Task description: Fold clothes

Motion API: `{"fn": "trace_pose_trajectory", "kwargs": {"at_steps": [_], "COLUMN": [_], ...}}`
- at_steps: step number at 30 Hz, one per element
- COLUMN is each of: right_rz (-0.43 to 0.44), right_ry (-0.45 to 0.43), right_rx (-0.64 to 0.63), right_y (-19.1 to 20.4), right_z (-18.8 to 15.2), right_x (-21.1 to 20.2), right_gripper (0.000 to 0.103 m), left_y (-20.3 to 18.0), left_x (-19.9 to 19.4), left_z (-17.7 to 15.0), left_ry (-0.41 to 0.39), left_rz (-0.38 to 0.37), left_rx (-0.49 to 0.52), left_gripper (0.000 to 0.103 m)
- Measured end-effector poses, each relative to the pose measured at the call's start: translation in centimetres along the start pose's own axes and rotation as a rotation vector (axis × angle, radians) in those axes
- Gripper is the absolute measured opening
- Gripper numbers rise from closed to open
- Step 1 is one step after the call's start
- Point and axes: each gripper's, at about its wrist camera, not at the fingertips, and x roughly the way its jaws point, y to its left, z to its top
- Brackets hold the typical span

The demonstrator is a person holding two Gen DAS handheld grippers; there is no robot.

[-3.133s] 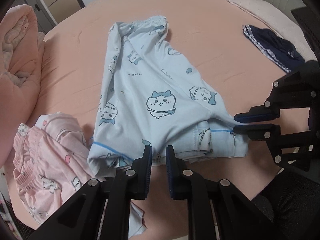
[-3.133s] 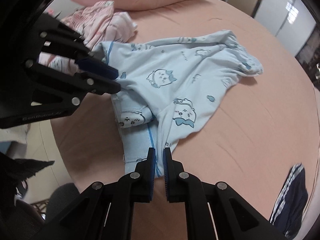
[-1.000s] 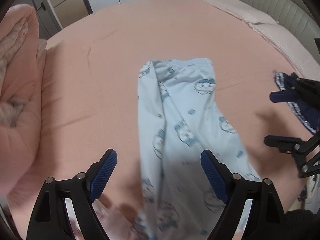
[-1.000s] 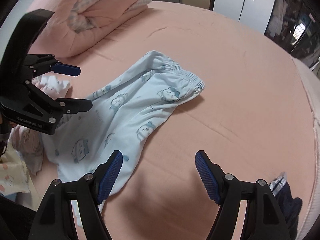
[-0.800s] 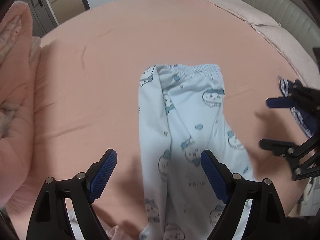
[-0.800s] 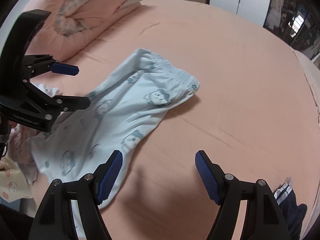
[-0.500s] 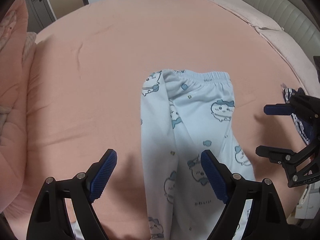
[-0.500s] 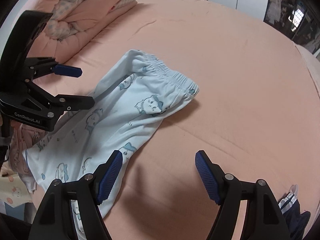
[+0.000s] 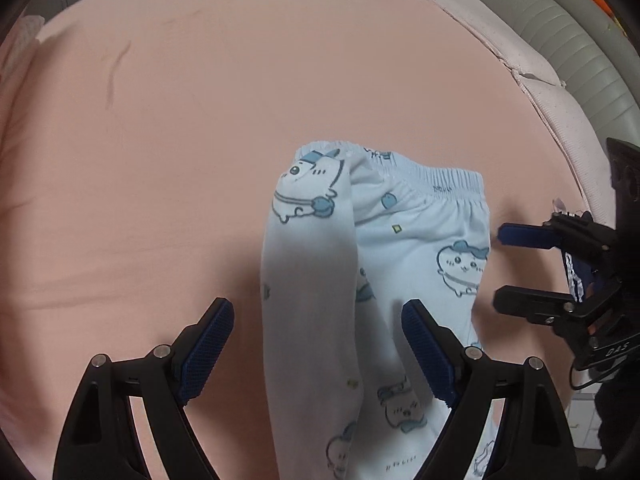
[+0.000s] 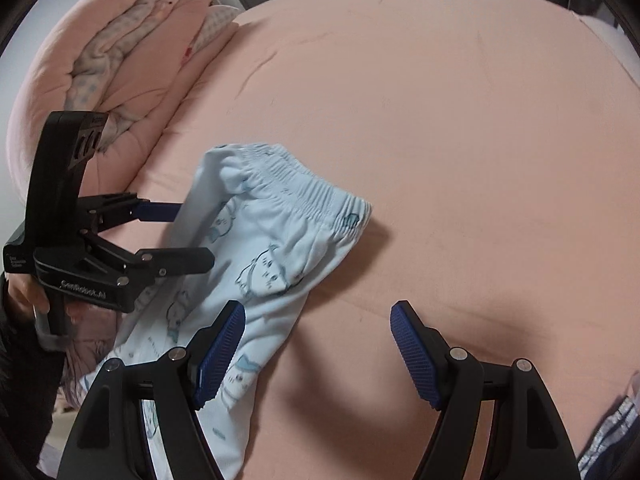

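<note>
Peach bedsheet (image 9: 200,120) covers the bed, where pale blue cartoon-print pants (image 9: 380,260) lie lengthwise, waistband farthest away. Both the left gripper (image 9: 318,332) and right gripper (image 10: 318,336) hover above with jaws spread, grasping nothing.

Home bedroom. Wide bed covered by a smooth peach-pink fitted sheet (image 10: 460,128) fills both views. A rolled pink quilted duvet with a blue-checked lining (image 10: 116,52) sits at 1 edge. A grey padded channel-stitched headboard (image 9: 568,36) curves along another edge, with a pale pink mattress border (image 9: 552,100) below it. Pale blue cartoon-print pyjama trousers with an elastic waistband (image 9: 400,216) lie on the sheet. Closet-like pale doors show behind the bed, blurred.
</note>
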Motion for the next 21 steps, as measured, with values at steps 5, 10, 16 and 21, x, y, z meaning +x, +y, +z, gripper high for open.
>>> {"fn": "trace_pose_trajectory", "kwargs": {"at_steps": [5,10,16,21], "right_rz": [0.026,0.017,0.032,0.08], "right_ry": [0.01,0.01,-0.008,-0.053], "right_rx": [0.045,0.048,0.054,0.135], "right_y": [-0.9,-0.9,-1.3,-2.5], "right_z": [1.3,2.5,3.4,3.9], "right_x": [1.6,2.5,2.7,3.1], "right_gripper": [0.075,0.075,0.075,0.075], "left_y": [0.5,0.9,1.3,1.6], "left_x": [1.3,1.6,2.2,2.7], "left_z": [1.2,2.9,4.7,5.6], "left_ry": [0.021,0.003,0.007,0.01], "left_rz": [-0.006,-0.022,-0.01,-0.009], "left_rx": [-0.017,-0.028,-0.053,-0.087], "left_gripper": [0.086,0.086,0.086,0.086]}}
